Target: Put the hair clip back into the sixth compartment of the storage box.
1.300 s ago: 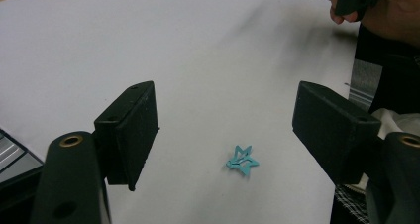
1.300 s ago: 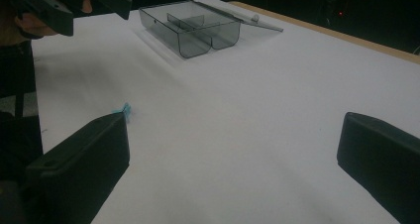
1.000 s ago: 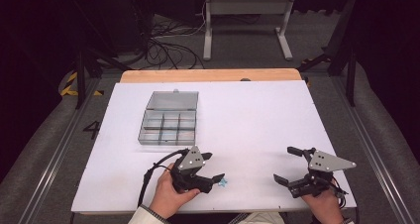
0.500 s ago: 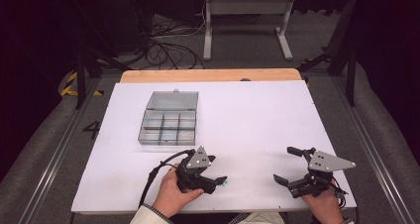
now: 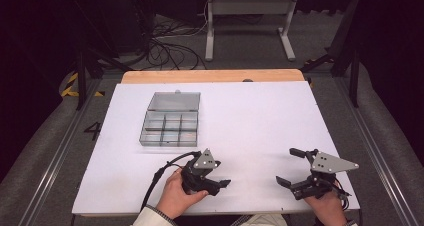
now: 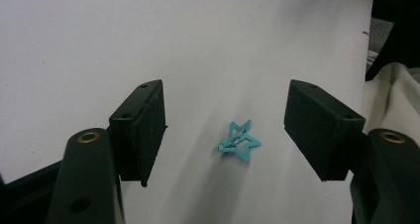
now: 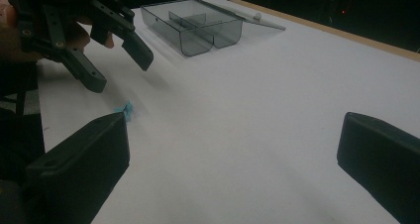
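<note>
A small teal star-shaped hair clip (image 6: 239, 140) lies flat on the white table top, between the wide-apart jaws of my left gripper (image 6: 225, 130). That gripper (image 5: 217, 178) hovers open just over the clip near the front edge and covers it from above. From the right gripper view the clip (image 7: 125, 108) lies below the left gripper (image 7: 121, 65). My right gripper (image 5: 286, 166) rests open at the front right, with nothing between its jaws (image 7: 233, 154).
A clear grey compartment box (image 5: 170, 121) with its lid folded back sits at the back left of the white board (image 5: 260, 116); it also stands far off in the right gripper view (image 7: 198, 28). A wooden strip (image 5: 210, 76) borders the far edge.
My left gripper has slid right and slightly forward until its open jaws straddle the star clip, which it now covers in the high view. The right gripper has stayed put.
</note>
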A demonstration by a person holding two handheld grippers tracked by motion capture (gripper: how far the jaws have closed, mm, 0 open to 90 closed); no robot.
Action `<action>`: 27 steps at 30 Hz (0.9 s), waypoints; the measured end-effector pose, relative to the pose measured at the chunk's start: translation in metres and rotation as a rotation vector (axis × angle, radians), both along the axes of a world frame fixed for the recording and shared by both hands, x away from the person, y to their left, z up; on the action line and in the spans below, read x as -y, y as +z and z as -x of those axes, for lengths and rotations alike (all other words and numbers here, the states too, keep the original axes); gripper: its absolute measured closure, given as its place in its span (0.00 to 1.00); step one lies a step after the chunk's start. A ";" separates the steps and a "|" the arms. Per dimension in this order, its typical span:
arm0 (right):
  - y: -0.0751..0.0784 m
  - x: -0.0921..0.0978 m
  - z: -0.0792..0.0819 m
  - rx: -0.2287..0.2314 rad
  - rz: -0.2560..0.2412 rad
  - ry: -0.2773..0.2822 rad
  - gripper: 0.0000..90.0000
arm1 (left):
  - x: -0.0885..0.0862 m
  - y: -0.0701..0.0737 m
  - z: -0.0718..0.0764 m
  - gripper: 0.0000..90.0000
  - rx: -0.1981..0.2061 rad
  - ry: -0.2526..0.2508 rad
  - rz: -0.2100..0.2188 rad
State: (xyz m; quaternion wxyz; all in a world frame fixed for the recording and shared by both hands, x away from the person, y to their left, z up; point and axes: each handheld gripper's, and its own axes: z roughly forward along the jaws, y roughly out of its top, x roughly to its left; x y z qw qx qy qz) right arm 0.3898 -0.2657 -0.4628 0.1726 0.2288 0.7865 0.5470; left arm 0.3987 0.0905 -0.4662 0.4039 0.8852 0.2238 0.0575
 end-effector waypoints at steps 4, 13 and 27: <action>0.000 0.000 0.000 0.000 0.001 0.001 0.01 | 0.001 -0.002 -0.001 0.39 -0.013 0.001 -0.015; 0.000 0.000 0.000 0.001 -0.002 0.001 0.01 | 0.005 -0.006 -0.003 0.42 -0.021 -0.004 -0.041; 0.000 0.000 0.000 0.004 0.002 0.003 0.01 | 0.011 -0.012 -0.005 0.53 -0.041 -0.030 -0.084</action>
